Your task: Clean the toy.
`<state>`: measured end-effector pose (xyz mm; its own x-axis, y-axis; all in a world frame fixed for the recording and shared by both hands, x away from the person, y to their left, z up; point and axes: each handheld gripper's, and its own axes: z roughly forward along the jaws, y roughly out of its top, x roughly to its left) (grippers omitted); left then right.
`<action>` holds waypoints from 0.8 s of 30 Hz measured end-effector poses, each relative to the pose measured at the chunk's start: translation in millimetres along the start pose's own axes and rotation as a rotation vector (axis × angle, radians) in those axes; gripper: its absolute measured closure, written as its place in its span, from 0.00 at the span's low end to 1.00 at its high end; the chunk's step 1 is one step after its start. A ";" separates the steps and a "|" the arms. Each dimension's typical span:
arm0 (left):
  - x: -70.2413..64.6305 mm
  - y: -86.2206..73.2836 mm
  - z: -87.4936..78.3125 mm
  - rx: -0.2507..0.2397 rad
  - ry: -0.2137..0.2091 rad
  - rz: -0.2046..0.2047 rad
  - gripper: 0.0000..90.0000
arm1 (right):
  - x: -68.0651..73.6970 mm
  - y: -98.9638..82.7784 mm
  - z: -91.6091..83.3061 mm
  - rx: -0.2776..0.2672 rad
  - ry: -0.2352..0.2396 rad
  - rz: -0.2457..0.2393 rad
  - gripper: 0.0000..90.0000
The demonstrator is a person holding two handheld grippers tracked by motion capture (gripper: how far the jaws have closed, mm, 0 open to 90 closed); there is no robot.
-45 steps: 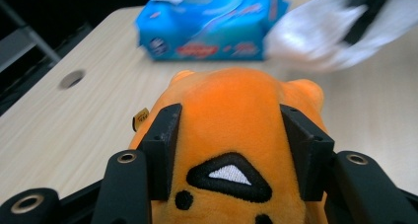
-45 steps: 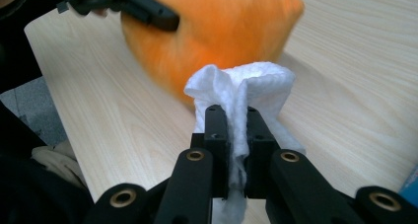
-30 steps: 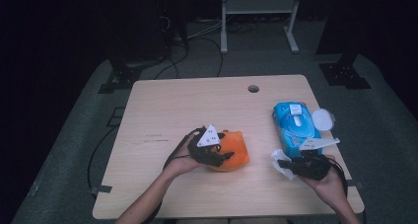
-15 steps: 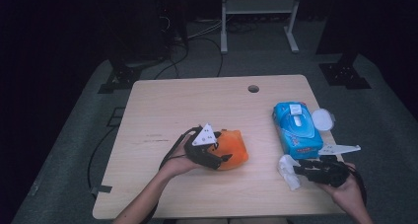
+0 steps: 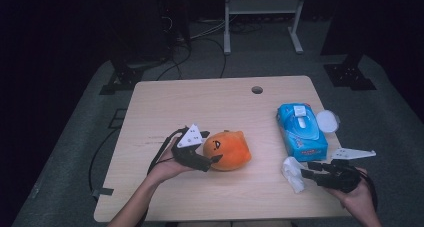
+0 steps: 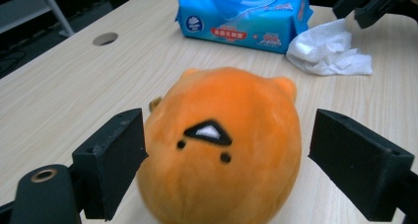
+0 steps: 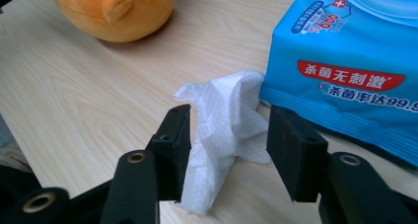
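my left gripper (image 6: 226,165) has just been opening up, and the orange plush (image 6: 222,150) sits between the jaws with a clear gap on each side, so nothing's pinched. it's a round squishy blob, bright orange, two little nubs like ears on top, a tiny face with two black dots and a black triangle with a white middle. in the high view it sits on the wooden table (image 5: 200,102) a bit left of centre, near my edge.

my right gripper (image 7: 229,140) has been opening too. the crumpled white wipe (image 7: 224,130) lies loose between the jaws, flopped on the table and not gripped. it's wrinkled and folded over itself, lying right against the front edge of the blue wipes pack (image 7: 355,61), which has red and white print on its side.
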<state>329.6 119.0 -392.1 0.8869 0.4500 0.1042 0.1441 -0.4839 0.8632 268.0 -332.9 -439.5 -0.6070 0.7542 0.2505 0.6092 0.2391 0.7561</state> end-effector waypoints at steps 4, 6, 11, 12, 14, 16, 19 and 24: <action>2.1 -6.5 -8.1 -0.001 0.019 -0.020 0.14 | -0.7 -0.8 -0.9 -0.007 0.004 0.006 0.54; 2.8 -10.4 -11.3 0.000 0.024 -0.030 0.14 | -1.3 -1.4 -1.6 -0.010 0.005 0.007 0.53; 4.5 -22.1 -18.6 0.010 0.044 -0.050 0.14 | -2.9 -3.4 -3.0 -0.017 0.004 0.014 0.52; 4.6 -24.2 -20.4 0.007 0.048 -0.060 0.14 | -3.2 -3.7 -3.4 -0.018 0.003 0.014 0.52; 5.3 -28.0 -24.2 0.007 0.056 -0.066 0.14 | -3.3 -4.2 -4.2 -0.021 0.003 0.019 0.52; 6.1 -31.7 -27.7 0.012 0.062 -0.071 0.13 | -3.3 -4.6 -5.0 -0.023 0.001 0.021 0.52; 6.9 -37.8 -31.6 0.016 0.074 -0.082 0.13 | -4.0 -5.3 -5.8 -0.028 0.000 0.023 0.51; 7.6 -49.9 -35.8 0.019 0.082 -0.108 0.13 | -5.4 -6.4 -6.2 -0.029 0.000 0.030 0.50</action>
<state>313.4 173.5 -416.7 0.8270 0.5598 0.0515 0.2463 -0.4432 0.8619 264.2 -342.3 -442.0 -0.5884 0.7610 0.2733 0.6122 0.1985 0.7654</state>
